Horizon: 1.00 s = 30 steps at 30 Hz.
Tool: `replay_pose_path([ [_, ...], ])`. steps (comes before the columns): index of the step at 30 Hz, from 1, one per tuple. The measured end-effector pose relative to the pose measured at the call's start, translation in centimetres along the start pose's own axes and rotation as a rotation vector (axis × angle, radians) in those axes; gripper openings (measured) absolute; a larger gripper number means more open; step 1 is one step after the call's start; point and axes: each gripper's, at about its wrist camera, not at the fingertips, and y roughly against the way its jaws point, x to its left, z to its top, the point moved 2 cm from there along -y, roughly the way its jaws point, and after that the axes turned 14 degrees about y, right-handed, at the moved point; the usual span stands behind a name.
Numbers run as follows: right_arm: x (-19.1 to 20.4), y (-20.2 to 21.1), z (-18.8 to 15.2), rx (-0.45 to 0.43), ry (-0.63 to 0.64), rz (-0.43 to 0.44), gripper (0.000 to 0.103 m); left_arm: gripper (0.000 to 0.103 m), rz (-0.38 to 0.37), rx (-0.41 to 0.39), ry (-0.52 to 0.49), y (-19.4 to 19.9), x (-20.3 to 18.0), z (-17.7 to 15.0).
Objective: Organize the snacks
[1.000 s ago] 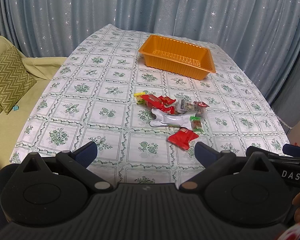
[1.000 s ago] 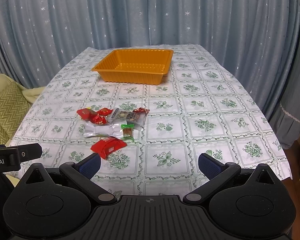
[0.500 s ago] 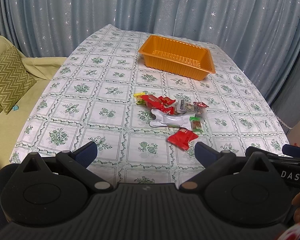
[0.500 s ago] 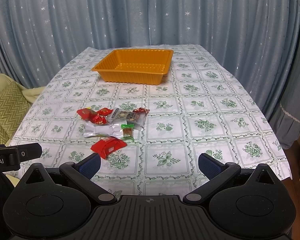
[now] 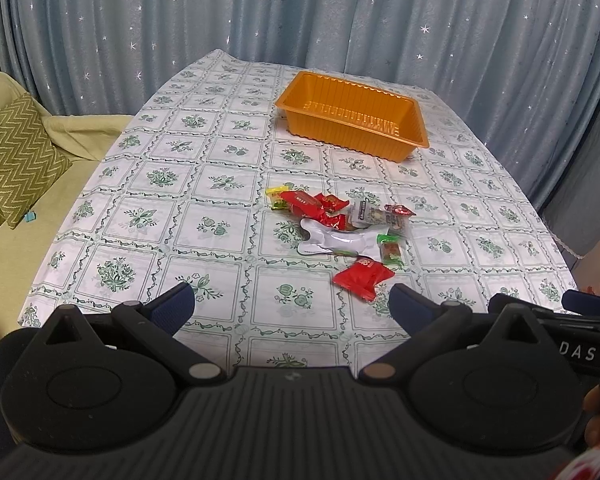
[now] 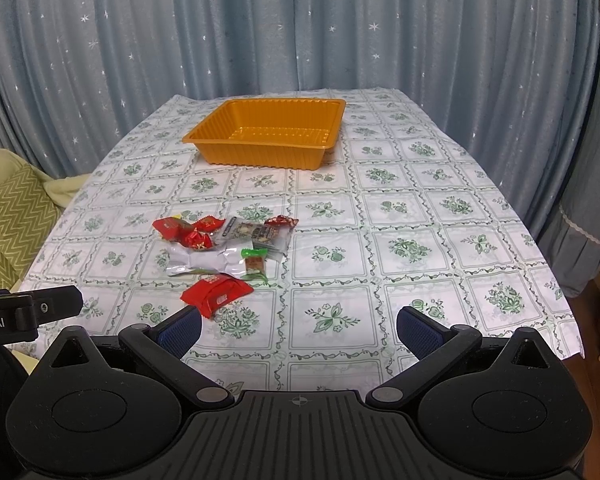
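So the desk (image 6: 420, 184) has a flowery cloth; the orange tray (image 6: 260, 156) sits at the far end with nothing in it; the snack pile (image 6: 224, 244) lies mid-desk, well apart from the tray, one red packet (image 6: 216, 294) nearest; left gripper (image 5: 290, 308) and right gripper (image 6: 298, 326) hover, jaws spread wide, holding nothing.

A floral-patterned tablecloth (image 6: 420, 208) fronts star-speckled blue curtains (image 6: 300, 24), with a green zigzag cushion (image 5: 16, 160) on a sofa (image 5: 72, 148) alongside.
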Motion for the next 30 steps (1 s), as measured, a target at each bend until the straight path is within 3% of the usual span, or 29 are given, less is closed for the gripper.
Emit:
replay_pose_path([
  [18,-0.7,-0.5,0.0,-0.019,-0.023,-0.002,0.103,0.103,-0.029,0.006,-0.016,-0.7,0.1,0.0],
  [27,-1.6,-3.0,0.1,-0.022,-0.031,0.007,0.102,0.102,-0.094,0.084,-0.107,-4.9,-0.3,0.2],
  [30,-2.1,-4.2,0.1,-0.018,-0.036,0.003,0.102,0.096,-0.140,0.113,-0.145,-6.9,-0.8,0.2],
])
